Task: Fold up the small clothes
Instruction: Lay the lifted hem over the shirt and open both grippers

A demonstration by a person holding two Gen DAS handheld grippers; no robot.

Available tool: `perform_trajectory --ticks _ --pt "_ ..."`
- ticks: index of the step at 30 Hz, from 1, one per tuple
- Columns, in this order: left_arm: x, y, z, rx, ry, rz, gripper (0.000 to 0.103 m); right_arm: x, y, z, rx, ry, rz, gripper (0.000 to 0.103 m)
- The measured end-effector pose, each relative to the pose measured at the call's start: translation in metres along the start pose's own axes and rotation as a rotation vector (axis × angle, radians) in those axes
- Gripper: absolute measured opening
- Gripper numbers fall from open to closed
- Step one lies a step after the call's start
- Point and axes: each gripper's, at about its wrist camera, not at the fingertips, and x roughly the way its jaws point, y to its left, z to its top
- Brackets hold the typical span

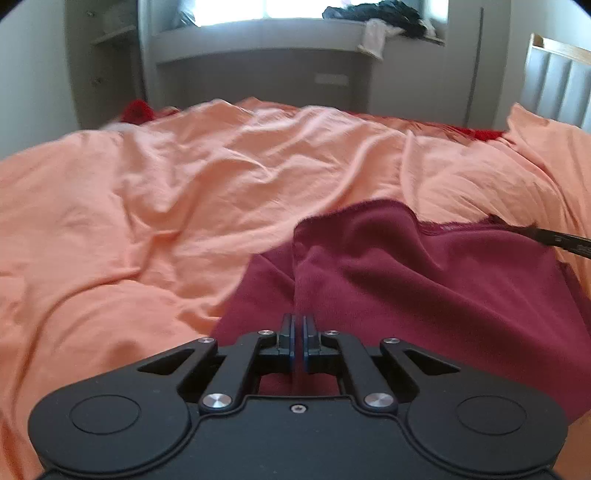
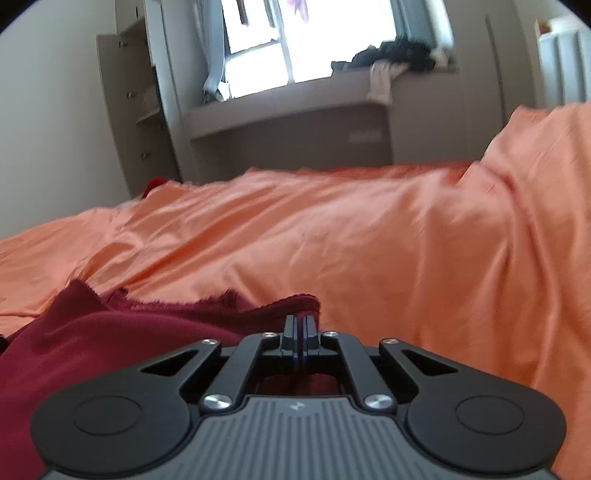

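Note:
A dark red cloth [image 1: 424,280] lies on the orange bed cover [image 1: 166,192]. My left gripper [image 1: 298,323] is shut on a ridge of the dark red cloth, which rises in a fold straight ahead of the jaws. My right gripper [image 2: 300,323] is shut on the frayed far edge of the same cloth [image 2: 92,332], which spreads to its left over the orange cover [image 2: 406,240]. In the left wrist view the right gripper's fingers [image 1: 557,240] show at the right edge, on the cloth's far hem.
A grey window bench [image 1: 258,37] with a pile of dark clothes [image 1: 388,14] stands beyond the bed. A shelf unit [image 2: 136,110] stands at the left wall. A white and wooden frame [image 1: 554,74] is at the right. A bright red item [image 1: 138,109] lies at the bed's far edge.

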Motion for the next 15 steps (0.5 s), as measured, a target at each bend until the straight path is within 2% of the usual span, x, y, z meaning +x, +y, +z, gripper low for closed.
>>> perform_trajectory --ticks 3,5,7,10,11,12,13,14,15 --pt "-0.012 0.003 -0.005 0.007 -0.033 0.035 0.003 -0.014 -0.001 -0.002 -0.033 -0.040 -0.053 0.002" --pt "-0.010 0.002 -0.008 0.038 -0.034 0.035 0.003 -0.013 -0.007 -0.005 -0.019 -0.009 -0.043 0.002" --pt "-0.001 -0.004 -0.010 0.061 0.000 0.042 0.003 -0.007 -0.013 -0.007 0.008 0.029 -0.033 0.002" --pt "0.002 -0.006 -0.011 0.030 -0.005 0.044 0.005 -0.005 -0.018 -0.010 0.060 0.056 -0.004 0.004" --pt "0.001 -0.004 -0.011 0.011 -0.010 0.032 0.009 -0.008 -0.019 -0.011 0.078 0.056 0.001 0.011" --pt "-0.001 -0.001 -0.011 -0.013 -0.013 0.015 0.018 -0.013 -0.020 -0.011 0.090 0.055 0.009 0.014" --pt "-0.003 0.001 -0.011 -0.036 -0.014 0.009 0.022 -0.018 -0.019 -0.011 0.094 0.053 0.013 0.021" --pt "-0.007 0.003 -0.011 -0.056 -0.015 0.005 0.028 -0.027 -0.018 -0.011 0.089 0.049 0.023 0.038" --pt "-0.011 0.003 -0.012 -0.064 -0.018 0.003 0.032 -0.038 -0.016 -0.013 0.075 0.035 0.028 0.047"
